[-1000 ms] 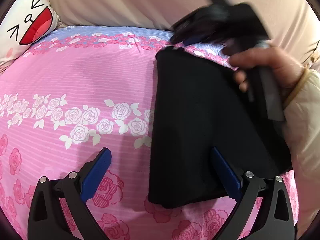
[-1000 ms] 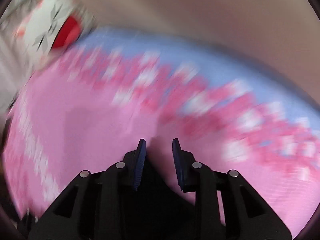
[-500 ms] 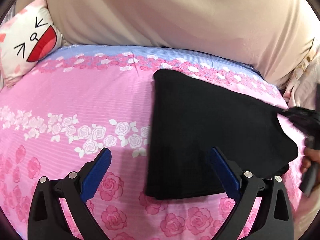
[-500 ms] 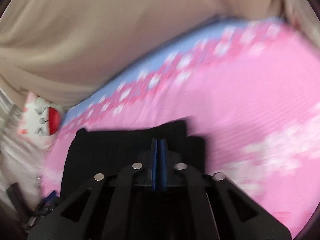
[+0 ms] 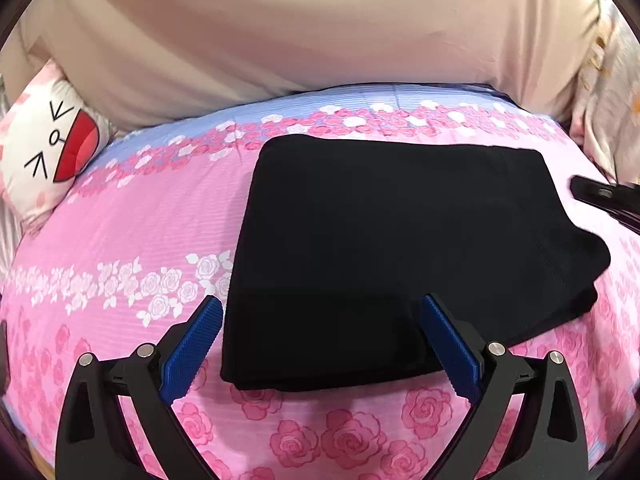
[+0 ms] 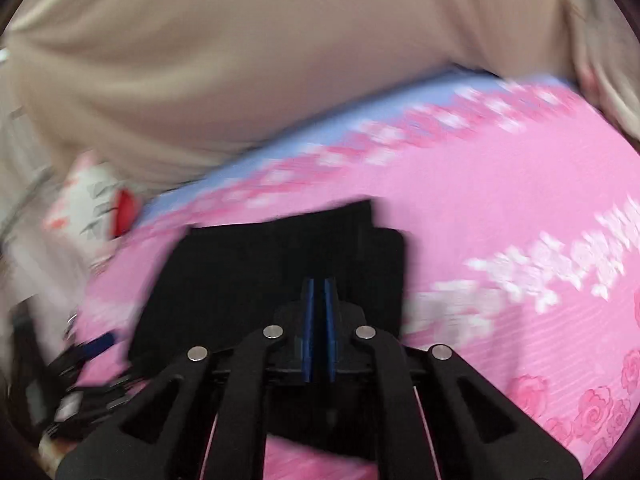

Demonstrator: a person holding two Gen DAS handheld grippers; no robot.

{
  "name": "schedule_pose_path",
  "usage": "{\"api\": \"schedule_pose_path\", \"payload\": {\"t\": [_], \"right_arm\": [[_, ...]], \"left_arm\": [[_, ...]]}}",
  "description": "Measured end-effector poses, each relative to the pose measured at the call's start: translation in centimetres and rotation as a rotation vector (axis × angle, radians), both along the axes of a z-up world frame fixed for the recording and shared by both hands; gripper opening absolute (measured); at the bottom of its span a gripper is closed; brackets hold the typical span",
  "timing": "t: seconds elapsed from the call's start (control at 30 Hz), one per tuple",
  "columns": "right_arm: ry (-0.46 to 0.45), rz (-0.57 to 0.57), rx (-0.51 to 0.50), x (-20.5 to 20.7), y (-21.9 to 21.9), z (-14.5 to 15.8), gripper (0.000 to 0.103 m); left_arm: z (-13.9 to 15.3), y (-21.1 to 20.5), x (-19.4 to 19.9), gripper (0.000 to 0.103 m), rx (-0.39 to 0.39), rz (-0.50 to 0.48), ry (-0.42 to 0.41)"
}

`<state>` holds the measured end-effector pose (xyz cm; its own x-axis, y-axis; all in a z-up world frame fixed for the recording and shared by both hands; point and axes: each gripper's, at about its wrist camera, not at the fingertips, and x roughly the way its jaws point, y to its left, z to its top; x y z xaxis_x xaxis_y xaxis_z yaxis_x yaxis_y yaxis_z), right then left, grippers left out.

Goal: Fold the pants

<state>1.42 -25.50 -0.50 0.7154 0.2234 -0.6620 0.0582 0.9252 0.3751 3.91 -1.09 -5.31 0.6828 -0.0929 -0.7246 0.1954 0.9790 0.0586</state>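
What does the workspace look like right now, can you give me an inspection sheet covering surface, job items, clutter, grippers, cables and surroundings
Surface: pink rose-print bedsheet with a blue band at the far edge.
Job's things: black pants folded into a compact block, lying flat on the sheet; right-hand edges look uneven.
Clutter: cartoon-face pillow at the far left corner.
Grippers: left gripper wide open, fingers straddling the pants' near edge, gripping nothing. Right gripper has its pads together, over the pants' right end; no cloth visible between them, the view is blurred.
Cables: nothing seen.
Surroundings: beige fabric backdrop behind the bed; floral cloth at far right.
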Motion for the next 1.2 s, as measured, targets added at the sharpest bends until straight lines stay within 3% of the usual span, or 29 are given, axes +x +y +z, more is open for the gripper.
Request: {"api": "schedule_pose_path", "payload": {"t": [0.07, 0.13, 0.17, 0.2, 0.23, 0.3, 0.37, 0.43, 0.47, 0.57, 0.63, 0.67, 0.7, 0.77, 0.83, 0.87, 1.0, 1.2], "right_arm": [[0.055, 0.096, -0.057, -0.3, 2.7, -1.0, 0.005], [0.166, 0.075, -0.175, -0.5, 2.3, -4.4, 0.000], [0.106, 0.071, -0.049, -1.4, 0.1, -5.4, 0.000], [0.106, 0.052, 0.069, -1.6, -1.5, -5.9, 0.000], [0.115, 0.022, 0.123, -1.7, -2.4, -5.8, 0.000], [0.118, -0.001, -0.042, -1.6, -0.4, -3.8, 0.000], [0.087, 0.050, -0.099, -2.1, 2.0, -2.3, 0.007], [0.124, 0.065, -0.161, -2.3, 2.6, -3.0, 0.006], [0.159, 0.038, -0.200, -2.4, 1.8, -4.3, 0.000], [0.132, -0.013, 0.013, -3.2, -0.8, -4.1, 0.000], [0.090, -0.051, -0.032, -4.3, -0.4, -2.4, 0.006], [0.083, -0.060, -0.042, -5.0, -0.3, -1.5, 0.017], [0.082, -0.083, -0.048, -5.7, -0.6, -1.1, 0.043], [0.086, -0.140, -0.077, -6.5, -1.3, -0.9, 0.075], [0.105, -0.169, -0.074, -7.6, -2.3, -1.3, 0.074], [0.112, -0.196, -0.058, -8.1, -3.0, -1.7, 0.074], [0.131, -0.234, -0.049, -9.6, -3.8, -2.4, 0.074], [0.161, -0.198, -0.094, -9.3, -2.7, -2.9, 0.075]], "left_arm": [[0.0, -0.1, 0.3, 0.097, -0.014, 0.007, 0.005], [0.0, -0.4, 0.4, 0.097, 0.003, 0.008, 0.004], [0.0, -0.4, 0.4, 0.097, 0.022, 0.007, -0.001], [0.0, -0.5, 0.4, 0.097, 0.034, 0.010, -0.005], [-0.2, -0.4, 0.5, 0.097, 0.054, 0.017, -0.004], [-0.6, -0.3, 0.8, 0.097, 0.077, 0.029, 0.006], [-0.8, -0.1, 0.9, 0.097, 0.073, 0.036, 0.013], [-1.0, -0.2, 1.0, 0.097, 0.082, 0.038, 0.015], [-1.1, -0.2, 1.0, 0.097, 0.088, 0.038, 0.016], [-1.1, -0.2, 0.8, 0.098, 0.107, 0.036, 0.026], [-0.6, 0.1, 0.5, 0.097, 0.116, 0.038, 0.012], [-0.1, 0.7, 0.2, 0.097, 0.099, 0.039, 0.004], [0.2, 1.3, 0.1, 0.097, 0.074, 0.037, 0.004], [0.8, 3.3, 0.1, 0.097, -0.027, 0.028, 0.042], [0.7, 5.0, 0.4, 0.097, -0.087, 0.056, 0.081], [0.5, 5.6, 0.6, 0.097, -0.082, 0.094, 0.084], [0.2, 5.8, 0.5, 0.097, 0.032, 0.156, 0.052], [0.4, 5.3, -0.2, 0.097, 0.052, 0.156, 0.039]]}}
